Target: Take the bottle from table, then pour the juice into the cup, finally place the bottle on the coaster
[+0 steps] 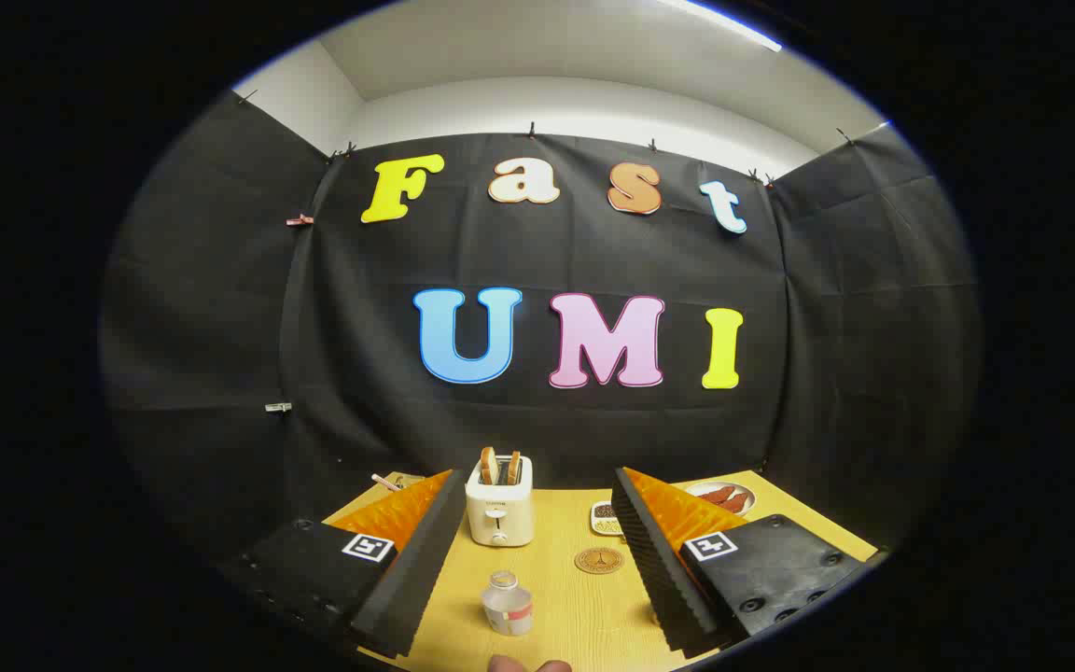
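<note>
A small clear bottle (507, 605) with a pale cap and a red-and-white label stands upright on the wooden table (561, 597), between my two fingers and low in the gap. My gripper (537, 569) is open, fingers wide apart, touching nothing. A round brown coaster (599, 560) lies flat on the table beyond the bottle, close to the right finger. A person's fingertips (528, 665) show just below the bottle.
A cream toaster (499, 511) with two slices of bread stands at the back of the table, ahead of the fingers. A small dish (605, 518) sits to its right, and a plate of food (724, 497) lies beyond the right finger.
</note>
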